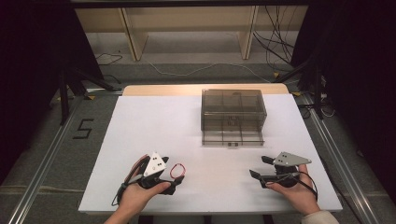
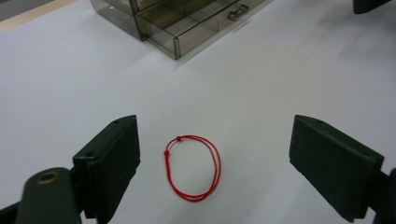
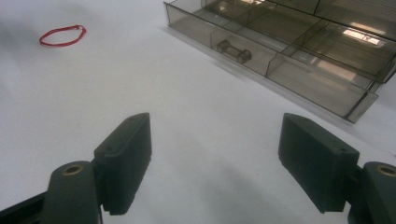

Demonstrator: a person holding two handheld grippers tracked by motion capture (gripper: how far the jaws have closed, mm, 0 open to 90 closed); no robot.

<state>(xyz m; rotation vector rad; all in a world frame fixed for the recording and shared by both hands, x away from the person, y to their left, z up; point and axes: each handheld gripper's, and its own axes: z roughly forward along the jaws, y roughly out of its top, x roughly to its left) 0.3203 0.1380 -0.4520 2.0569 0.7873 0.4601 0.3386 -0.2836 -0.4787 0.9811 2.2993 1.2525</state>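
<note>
From above, my left gripper (image 1: 173, 179) rests by the red loop (image 1: 177, 171) on the white table (image 1: 140, 126). Along my left jaws, spread wide, the loop lies flat between them, untouched. My right gripper (image 3: 215, 163) also gapes wide, holding nothing, near the clear drawer box (image 3: 299, 42).

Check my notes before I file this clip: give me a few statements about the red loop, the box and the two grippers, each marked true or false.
1. The red string loop lies flat on the white table. True.
2. The left gripper has its fingers clamped on the loop. False: they stand open on either side of it, apart from it.
3. The smoky plastic box has its bottom drawer pulled out. True.
4. The right gripper holds the drawer handle. False: it is open over bare table, short of the drawer.
</note>
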